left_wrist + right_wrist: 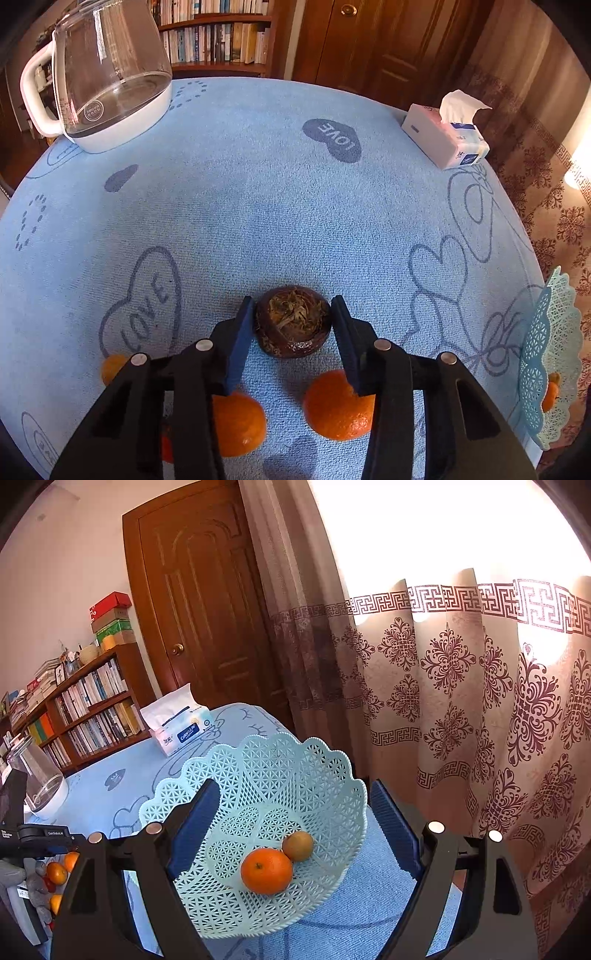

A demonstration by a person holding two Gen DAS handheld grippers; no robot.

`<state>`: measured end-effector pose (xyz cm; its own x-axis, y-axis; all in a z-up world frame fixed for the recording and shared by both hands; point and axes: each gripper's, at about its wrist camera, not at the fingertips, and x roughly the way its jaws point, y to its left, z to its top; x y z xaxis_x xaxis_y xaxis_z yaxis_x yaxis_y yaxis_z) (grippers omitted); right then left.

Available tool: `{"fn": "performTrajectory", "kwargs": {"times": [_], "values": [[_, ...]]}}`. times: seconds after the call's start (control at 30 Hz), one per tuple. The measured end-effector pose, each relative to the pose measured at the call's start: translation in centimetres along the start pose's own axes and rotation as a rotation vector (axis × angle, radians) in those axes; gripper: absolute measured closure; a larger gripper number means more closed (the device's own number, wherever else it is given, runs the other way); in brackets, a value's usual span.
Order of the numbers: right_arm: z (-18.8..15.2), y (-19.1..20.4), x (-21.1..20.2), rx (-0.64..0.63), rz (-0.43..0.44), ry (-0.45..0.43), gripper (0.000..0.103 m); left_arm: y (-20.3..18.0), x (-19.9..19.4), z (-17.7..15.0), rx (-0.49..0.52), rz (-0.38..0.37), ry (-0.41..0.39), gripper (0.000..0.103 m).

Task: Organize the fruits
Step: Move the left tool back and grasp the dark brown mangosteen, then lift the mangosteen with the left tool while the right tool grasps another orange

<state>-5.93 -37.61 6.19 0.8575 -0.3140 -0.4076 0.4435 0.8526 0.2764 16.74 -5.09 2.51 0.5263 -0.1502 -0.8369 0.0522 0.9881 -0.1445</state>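
Observation:
A dark brown water chestnut [293, 320] lies on the blue tablecloth. My left gripper [293, 314] is open around it, one pad on each side, with small gaps. Several oranges [338, 406] lie on the cloth under and beside the gripper. My right gripper [295, 805] is open and empty, held over a pale blue lattice basket [266, 775]. The basket holds an orange [266, 870] and a kiwi [298, 845]. The basket's edge also shows in the left wrist view [550, 354], far right.
A glass kettle [107, 74] stands at the table's far left. A tissue box [445, 136] sits at the far right edge. A bookshelf [218, 37], wooden door [207, 602] and patterned curtain [461, 701] surround the table.

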Motion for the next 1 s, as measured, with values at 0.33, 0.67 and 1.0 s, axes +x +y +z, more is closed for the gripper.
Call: {"fn": "performTrajectory", "kwargs": {"times": [0.33, 0.67, 1.0], "values": [[-0.1, 0.5, -0.5, -0.026, -0.009, -0.023, 0.018, 0.2, -3.4, -0.6, -0.007, -0.048, -0.090, 0.061], [-0.5, 2.6, -1.8, -0.133, -0.030, -0.090, 0.018, 2.6, -10.2, -0.8, -0.062, -0.063, -0.252, 0.061], [-2.2, 10.0, -2.5, -0.251, 0.284, 0.090, 0.018, 4.4, -14.6, -0.7, -0.094, -0.036, -0.376, 0.061]]}}
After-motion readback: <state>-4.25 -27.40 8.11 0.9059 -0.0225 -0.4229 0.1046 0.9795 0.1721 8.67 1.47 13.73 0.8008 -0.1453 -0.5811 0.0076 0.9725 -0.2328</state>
